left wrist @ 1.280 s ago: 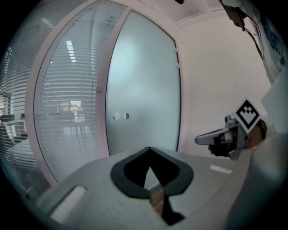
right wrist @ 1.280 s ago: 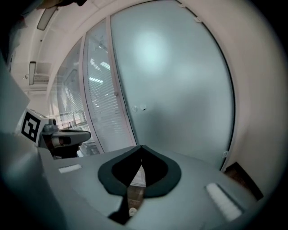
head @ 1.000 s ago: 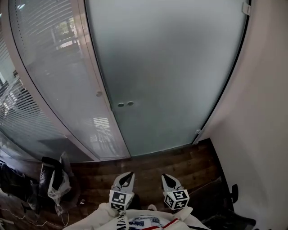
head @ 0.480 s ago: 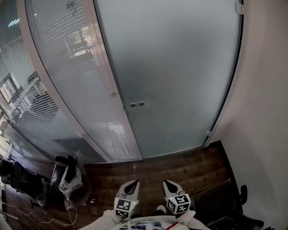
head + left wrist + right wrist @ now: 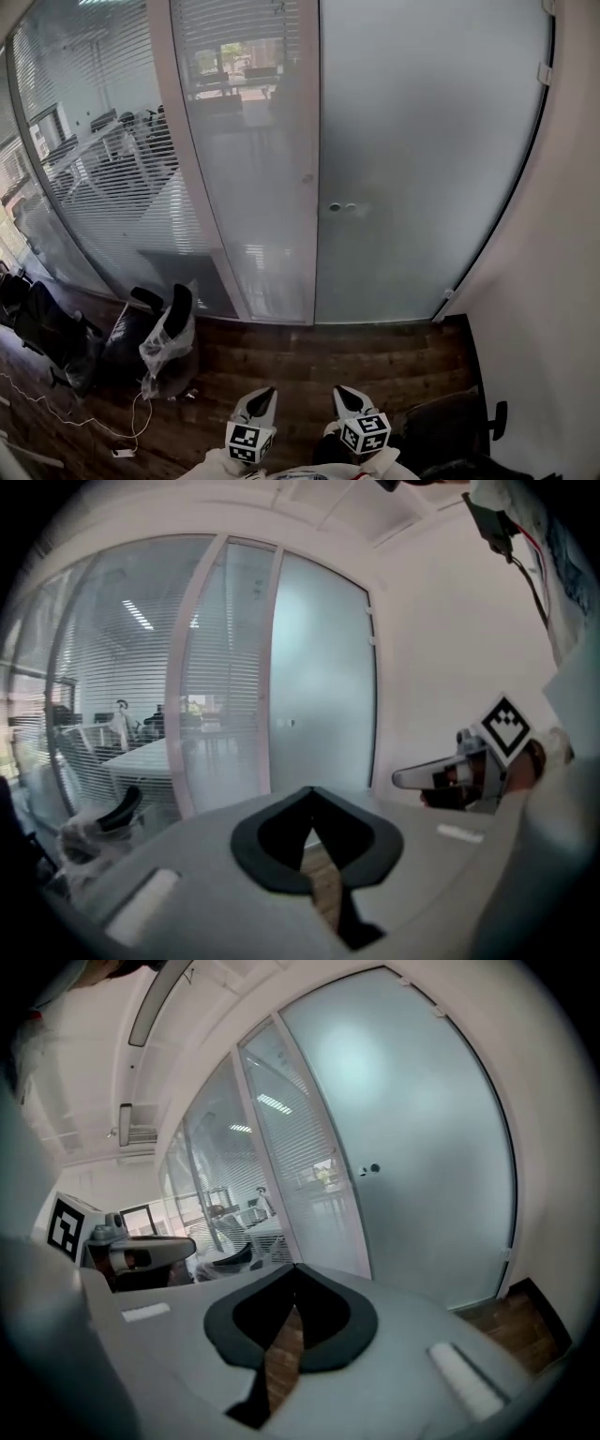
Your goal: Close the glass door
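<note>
The frosted glass door point(image 5: 427, 159) fills the upper right of the head view, its edge lying against the partition's white post point(image 5: 309, 169). Two small round fittings point(image 5: 339, 207) sit near that edge. My left gripper point(image 5: 259, 397) and right gripper point(image 5: 344, 395) are held low over the wooden floor, side by side, well short of the door. Both are shut with nothing between the jaws. In the left gripper view the left gripper point(image 5: 312, 793) points toward the door point(image 5: 323, 686). In the right gripper view the right gripper point(image 5: 295, 1268) faces the door point(image 5: 422, 1147).
Glass partition panels with blinds point(image 5: 112, 159) run to the left. A black chair with a white plastic bag point(image 5: 167, 339) stands on the floor at left, with dark bags point(image 5: 47, 328) and a cable point(image 5: 66, 417). A white wall point(image 5: 567, 281) closes the right side.
The view has swung left and drawn back: door and partition now stand upright and farther off, and more of the floor and the chair shows. Both grippers stay low and shut.
</note>
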`<state>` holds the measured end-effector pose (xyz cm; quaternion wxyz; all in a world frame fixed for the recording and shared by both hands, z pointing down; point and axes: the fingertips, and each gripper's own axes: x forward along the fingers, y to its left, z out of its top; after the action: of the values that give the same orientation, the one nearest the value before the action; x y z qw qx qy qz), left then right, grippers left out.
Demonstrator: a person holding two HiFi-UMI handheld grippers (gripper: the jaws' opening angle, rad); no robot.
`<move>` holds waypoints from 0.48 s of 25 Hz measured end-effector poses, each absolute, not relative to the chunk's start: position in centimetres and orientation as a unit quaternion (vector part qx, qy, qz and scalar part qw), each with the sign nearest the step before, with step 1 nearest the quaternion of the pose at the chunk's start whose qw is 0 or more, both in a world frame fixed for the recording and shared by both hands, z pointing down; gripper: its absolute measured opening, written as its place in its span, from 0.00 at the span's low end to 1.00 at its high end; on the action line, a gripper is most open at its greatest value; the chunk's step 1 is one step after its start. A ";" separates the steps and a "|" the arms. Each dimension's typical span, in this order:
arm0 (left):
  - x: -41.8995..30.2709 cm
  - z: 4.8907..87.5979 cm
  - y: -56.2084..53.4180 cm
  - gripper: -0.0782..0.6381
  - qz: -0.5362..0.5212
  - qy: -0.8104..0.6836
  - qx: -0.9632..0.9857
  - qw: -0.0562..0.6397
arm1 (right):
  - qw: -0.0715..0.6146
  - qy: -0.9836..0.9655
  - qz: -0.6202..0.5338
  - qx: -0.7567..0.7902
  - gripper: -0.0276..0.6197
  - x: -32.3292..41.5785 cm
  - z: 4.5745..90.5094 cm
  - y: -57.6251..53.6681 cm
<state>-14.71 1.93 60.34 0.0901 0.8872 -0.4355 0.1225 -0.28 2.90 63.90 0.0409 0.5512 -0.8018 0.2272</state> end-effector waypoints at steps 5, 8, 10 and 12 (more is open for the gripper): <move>-23.6 61.3 7.5 0.11 0.111 -0.482 0.861 0.118 | 0.056 -0.816 0.231 0.526 0.05 -8.5 64.4 9.3; -24.2 60.3 10.0 0.11 0.097 -0.469 0.871 0.105 | 0.058 -0.821 0.217 0.525 0.05 -10.8 63.9 12.2; -23.7 59.6 11.6 0.11 0.090 -0.454 0.881 0.092 | 0.058 -0.819 0.207 0.533 0.05 -10.9 63.2 13.7; -23.2 59.0 12.8 0.11 0.084 -0.445 0.888 0.086 | 0.056 -0.813 0.199 0.544 0.05 -10.5 62.5 14.8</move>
<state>-23.16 12.84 58.98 0.0863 0.8876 -0.4446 0.0843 -10.48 14.79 62.48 0.0560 0.5437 -0.8134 0.1990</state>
